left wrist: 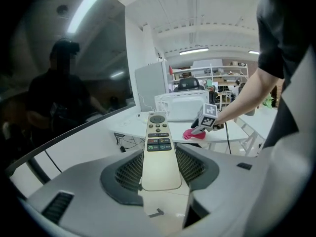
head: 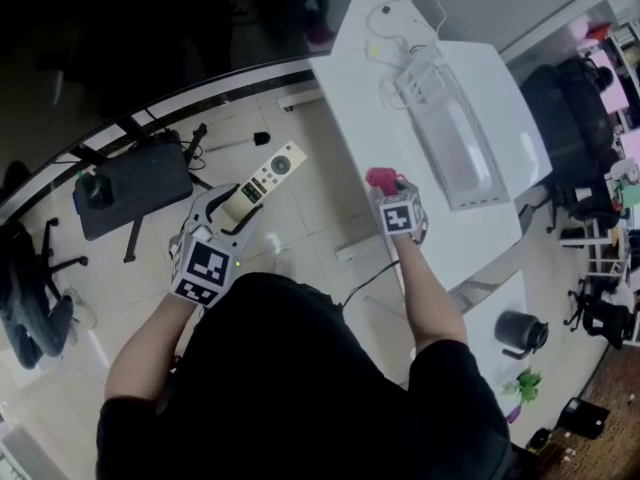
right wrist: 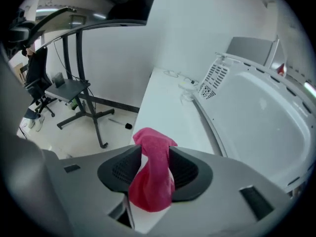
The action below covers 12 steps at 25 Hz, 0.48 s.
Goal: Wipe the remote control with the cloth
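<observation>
My left gripper (head: 232,203) is shut on the near end of a pale gold remote control (head: 258,180), which it holds in the air over the floor, left of the table. In the left gripper view the remote control (left wrist: 159,149) lies buttons-up between both pads and points away from me. At the near edge of the white table (head: 370,118), my right gripper (head: 392,193) has a bunched pink cloth (right wrist: 153,174) between its jaws. The jaws stand wide apart, the cloth sits loosely in the gap, and its top pokes out ahead of them.
A white boxy appliance (head: 455,148) with cables behind it lies on the table beyond the right gripper. A black stand (head: 130,183) is on the floor to the left. Black office chairs (head: 570,98) and clutter fill the right side.
</observation>
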Motion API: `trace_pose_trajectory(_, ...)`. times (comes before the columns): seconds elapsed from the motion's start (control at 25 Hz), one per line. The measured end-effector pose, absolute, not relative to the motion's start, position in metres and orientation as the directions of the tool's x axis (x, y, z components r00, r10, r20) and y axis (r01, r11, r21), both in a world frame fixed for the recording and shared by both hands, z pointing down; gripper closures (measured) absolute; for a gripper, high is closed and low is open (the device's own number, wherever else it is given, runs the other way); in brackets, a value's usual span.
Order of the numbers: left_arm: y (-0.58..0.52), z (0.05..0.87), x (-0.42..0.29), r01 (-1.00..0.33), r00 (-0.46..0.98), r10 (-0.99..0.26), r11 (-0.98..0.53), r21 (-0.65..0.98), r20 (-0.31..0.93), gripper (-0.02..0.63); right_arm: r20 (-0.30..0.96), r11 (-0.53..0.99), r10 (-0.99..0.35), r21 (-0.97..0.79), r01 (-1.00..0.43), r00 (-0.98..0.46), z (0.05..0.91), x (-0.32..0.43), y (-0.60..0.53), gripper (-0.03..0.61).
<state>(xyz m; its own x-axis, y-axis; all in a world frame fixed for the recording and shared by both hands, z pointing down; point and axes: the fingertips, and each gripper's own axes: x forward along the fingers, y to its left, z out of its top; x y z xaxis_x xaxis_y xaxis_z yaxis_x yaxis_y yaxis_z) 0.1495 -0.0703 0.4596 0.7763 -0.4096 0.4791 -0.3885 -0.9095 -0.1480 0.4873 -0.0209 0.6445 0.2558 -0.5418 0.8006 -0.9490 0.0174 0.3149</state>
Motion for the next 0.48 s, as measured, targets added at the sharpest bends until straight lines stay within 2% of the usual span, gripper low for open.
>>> trace_pose_trajectory(0.16, -0.068, 0.466, 0.171, -0.347, 0.783, -0.374, -0.926, -0.151, 0.496, 0.405, 0.847, 0.015, -0.472, 0.284, -0.959, 0.244, 0.666, 0.499, -0.019, 0.397)
trace_pose_trajectory(0.2, -0.068, 0.467, 0.176, -0.340, 0.784, -0.369, -0.928, -0.153, 0.499, 0.405, 0.854, 0.011, -0.460, 0.281, -0.960, 0.245, 0.669, 0.502, -0.017, 0.412)
trace_pose_trajectory(0.24, -0.068, 0.469, 0.180, -0.336, 0.783, -0.366, -0.929, -0.153, 0.503, 0.405, 0.858, 0.007, -0.450, 0.279, -0.960, 0.246, 0.670, 0.504, -0.015, 0.462)
trace_pose_trajectory(0.32, -0.069, 0.470, 0.186, -0.335, 0.781, -0.365, -0.930, -0.154, 0.507, 0.405, 0.857, 0.006, -0.453, 0.276, -0.961, 0.244, 0.663, 0.504, -0.013, 0.476)
trace_pose_trajectory(0.4, -0.072, 0.470, 0.188, -0.337, 0.778, -0.371, -0.928, -0.161, 0.507, 0.405, 0.828, 0.024, -0.524, 0.250, -0.968, 0.201, 0.638, 0.488, -0.019, 0.480)
trace_pose_trajectory(0.48, -0.077, 0.470, 0.184, -0.342, 0.769, -0.385, -0.922, -0.180, 0.510, 0.405, 0.745, 0.064, -0.655, 0.221, -0.973, 0.127, 0.589, 0.455, -0.037, 0.480)
